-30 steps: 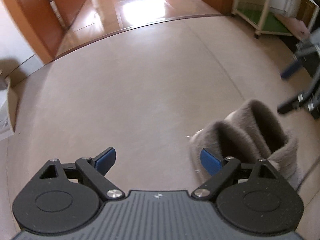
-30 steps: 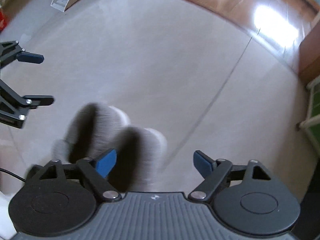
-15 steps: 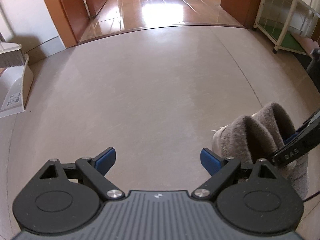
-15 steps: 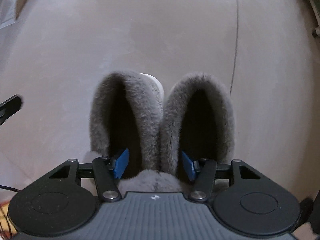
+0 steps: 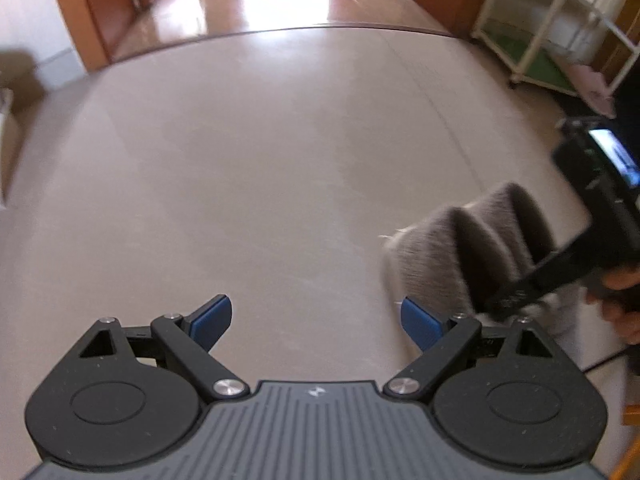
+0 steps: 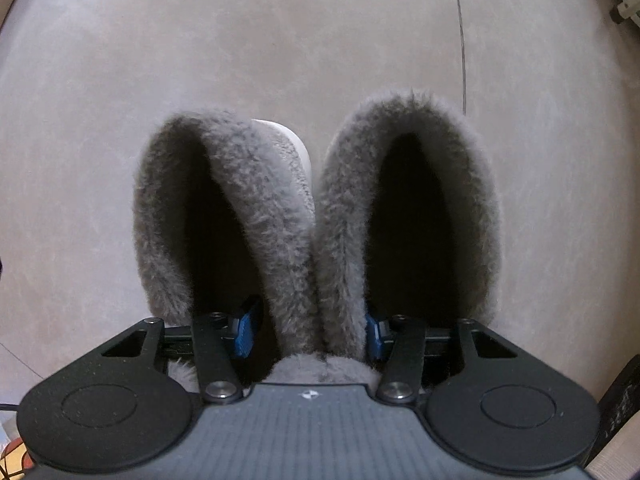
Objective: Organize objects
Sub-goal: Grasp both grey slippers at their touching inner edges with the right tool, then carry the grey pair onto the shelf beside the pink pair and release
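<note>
A pair of grey fluffy slippers [image 6: 312, 220] stands side by side on the beige floor. My right gripper [image 6: 310, 330] has one finger inside each slipper opening and pinches their two inner walls together. The white sole of the left slipper [image 6: 296, 144] shows behind the fur. In the left wrist view the slippers [image 5: 472, 248] sit at the right, with the right gripper's black body [image 5: 560, 268] over them. My left gripper [image 5: 316, 320] is open and empty above bare floor, left of the slippers.
A white wire shelf [image 5: 560, 40] stands at the far right. Wooden flooring and orange door frames [image 5: 100, 12] lie beyond the beige floor [image 5: 240, 160]. A thin cable [image 6: 460, 40] runs across the floor. A white object [image 5: 6, 132] is at the left edge.
My right gripper came down over the slippers, put its fingers into the openings and closed on the inner walls. The left gripper stayed open and shifted slightly.
</note>
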The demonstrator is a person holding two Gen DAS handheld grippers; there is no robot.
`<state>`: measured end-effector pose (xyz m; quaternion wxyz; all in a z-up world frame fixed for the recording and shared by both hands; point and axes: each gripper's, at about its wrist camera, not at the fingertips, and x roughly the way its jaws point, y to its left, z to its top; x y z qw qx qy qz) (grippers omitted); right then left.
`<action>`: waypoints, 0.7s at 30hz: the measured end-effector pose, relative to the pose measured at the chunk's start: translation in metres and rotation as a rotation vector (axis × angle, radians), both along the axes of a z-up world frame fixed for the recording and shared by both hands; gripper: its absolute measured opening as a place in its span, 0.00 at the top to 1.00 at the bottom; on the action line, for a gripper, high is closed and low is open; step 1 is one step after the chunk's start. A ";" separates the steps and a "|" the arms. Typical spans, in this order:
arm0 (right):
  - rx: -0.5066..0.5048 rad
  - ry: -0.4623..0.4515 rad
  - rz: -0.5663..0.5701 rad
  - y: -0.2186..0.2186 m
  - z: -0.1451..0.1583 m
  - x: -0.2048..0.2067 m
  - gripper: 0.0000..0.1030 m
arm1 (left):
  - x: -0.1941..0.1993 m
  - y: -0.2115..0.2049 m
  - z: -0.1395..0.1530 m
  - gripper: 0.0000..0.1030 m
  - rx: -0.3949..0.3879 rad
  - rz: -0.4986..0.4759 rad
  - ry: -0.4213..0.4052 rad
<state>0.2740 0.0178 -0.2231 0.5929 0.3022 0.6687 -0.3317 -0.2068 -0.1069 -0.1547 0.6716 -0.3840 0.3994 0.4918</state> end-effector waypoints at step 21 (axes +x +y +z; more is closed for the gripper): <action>0.017 0.024 0.175 0.027 0.004 0.005 0.73 | 0.009 0.012 0.000 0.11 -0.052 -0.064 -0.038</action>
